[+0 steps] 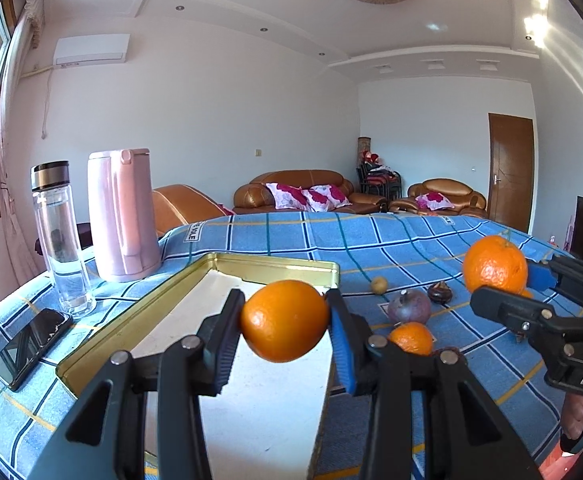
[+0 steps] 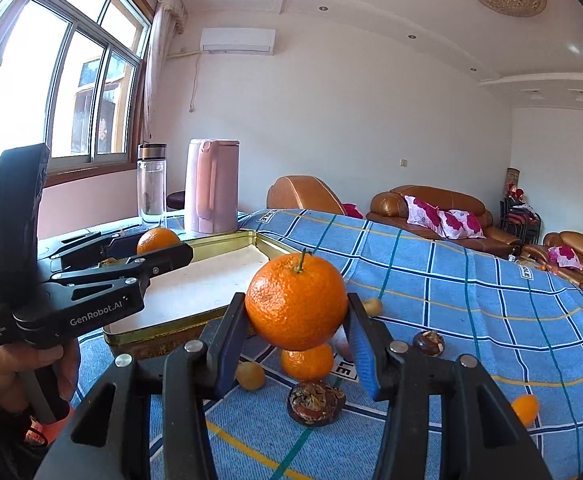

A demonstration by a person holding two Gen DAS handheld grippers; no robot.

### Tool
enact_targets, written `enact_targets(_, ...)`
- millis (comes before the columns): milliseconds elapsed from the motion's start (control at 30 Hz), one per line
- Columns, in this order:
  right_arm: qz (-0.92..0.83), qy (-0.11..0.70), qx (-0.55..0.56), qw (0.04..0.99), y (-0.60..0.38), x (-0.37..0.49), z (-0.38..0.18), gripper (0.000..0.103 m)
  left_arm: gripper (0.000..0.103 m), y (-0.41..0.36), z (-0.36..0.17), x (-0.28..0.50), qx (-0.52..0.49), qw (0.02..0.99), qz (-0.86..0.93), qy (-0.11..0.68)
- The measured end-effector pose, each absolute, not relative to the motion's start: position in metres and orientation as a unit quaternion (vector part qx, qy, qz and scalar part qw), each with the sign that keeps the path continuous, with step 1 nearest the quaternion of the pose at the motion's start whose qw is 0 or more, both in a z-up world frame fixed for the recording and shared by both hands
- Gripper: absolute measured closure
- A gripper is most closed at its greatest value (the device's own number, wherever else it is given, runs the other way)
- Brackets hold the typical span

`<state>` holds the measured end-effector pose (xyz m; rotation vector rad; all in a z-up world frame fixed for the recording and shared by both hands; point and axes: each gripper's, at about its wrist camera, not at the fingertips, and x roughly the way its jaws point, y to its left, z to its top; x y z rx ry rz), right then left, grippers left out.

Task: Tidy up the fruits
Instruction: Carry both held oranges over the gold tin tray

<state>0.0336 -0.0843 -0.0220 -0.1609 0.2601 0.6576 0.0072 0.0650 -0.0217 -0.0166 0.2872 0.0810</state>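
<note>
My left gripper (image 1: 285,320) is shut on a smooth orange (image 1: 284,321) and holds it above the gold-rimmed tray (image 1: 275,267). My right gripper (image 2: 296,316) is shut on a stemmed orange (image 2: 296,305), lifted above the blue checked cloth to the tray's right. In the left wrist view that orange (image 1: 494,265) and gripper show at right. In the right wrist view the left gripper's orange (image 2: 157,240) shows over the tray (image 2: 139,338). On the cloth lie a small orange (image 2: 307,361), a purple fruit (image 1: 409,306), dark split fruits (image 2: 316,402) and small yellow fruits (image 2: 250,375).
A glass bottle (image 1: 61,236), a pink kettle (image 1: 123,216) and a phone (image 1: 29,347) stand left of the tray. Another small orange fruit (image 2: 525,409) lies near the cloth's right front. Sofas stand beyond the table.
</note>
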Motion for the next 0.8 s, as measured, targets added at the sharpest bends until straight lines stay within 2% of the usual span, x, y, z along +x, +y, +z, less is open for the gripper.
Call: enact_targets(800,0.381,0.157,-0.123,0.903,-0.006,0.077,-0.011,0.053,0.060,0.119,-0.037,0.033,0.007,0.972,0.116,0.202)
